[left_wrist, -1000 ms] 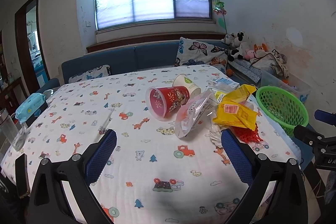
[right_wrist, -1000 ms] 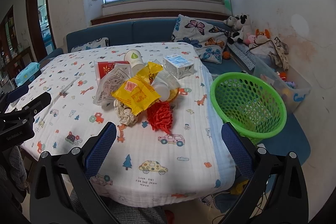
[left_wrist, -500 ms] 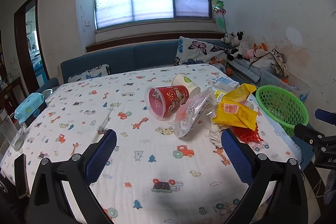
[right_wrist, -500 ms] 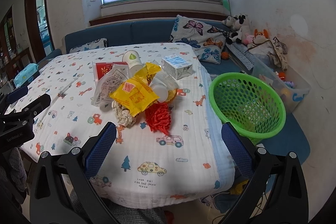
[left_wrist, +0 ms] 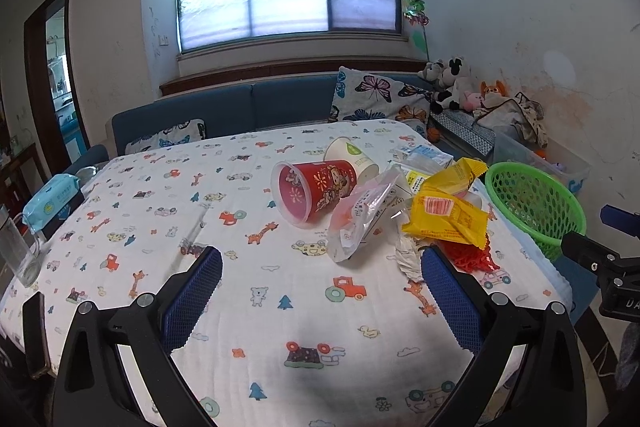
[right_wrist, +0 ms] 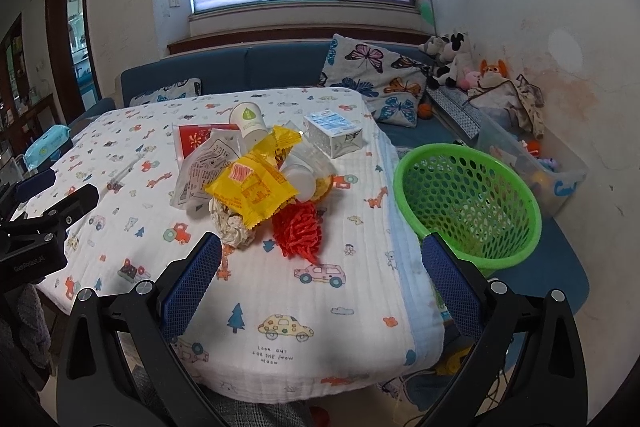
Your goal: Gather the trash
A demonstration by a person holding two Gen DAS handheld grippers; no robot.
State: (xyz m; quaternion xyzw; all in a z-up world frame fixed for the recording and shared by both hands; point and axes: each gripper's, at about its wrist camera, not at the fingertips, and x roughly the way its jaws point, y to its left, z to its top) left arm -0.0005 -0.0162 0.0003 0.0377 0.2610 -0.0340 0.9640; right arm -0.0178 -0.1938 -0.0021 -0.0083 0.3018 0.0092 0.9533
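Observation:
A pile of trash lies on the table with the printed cloth point(left_wrist: 168, 211): a red plastic cup point(left_wrist: 314, 191) on its side, a white paper cup point(left_wrist: 352, 159), a clear plastic bag point(left_wrist: 360, 219), a yellow wrapper point(left_wrist: 448, 219), red mesh point(right_wrist: 298, 231), crumpled paper point(right_wrist: 230, 223) and a small carton point(right_wrist: 332, 133). A green basket point(right_wrist: 468, 203) stands at the table's right side, empty. My left gripper point(left_wrist: 320, 291) is open and empty, near the table's front. My right gripper point(right_wrist: 320, 283) is open and empty, above the table's near right corner, short of the pile.
A blue wipes pack point(left_wrist: 50, 201) and a clear glass point(left_wrist: 16, 251) are at the table's left edge, a phone point(left_wrist: 34, 331) at the near left. A blue sofa point(left_wrist: 248, 107) with butterfly cushions, soft toys point(right_wrist: 452, 59) and a clear storage bin point(right_wrist: 552, 167) lie beyond.
Both grippers have drifted slightly; the view has shifted a little toward the pile. Both stay open and empty, and the trash has not moved.

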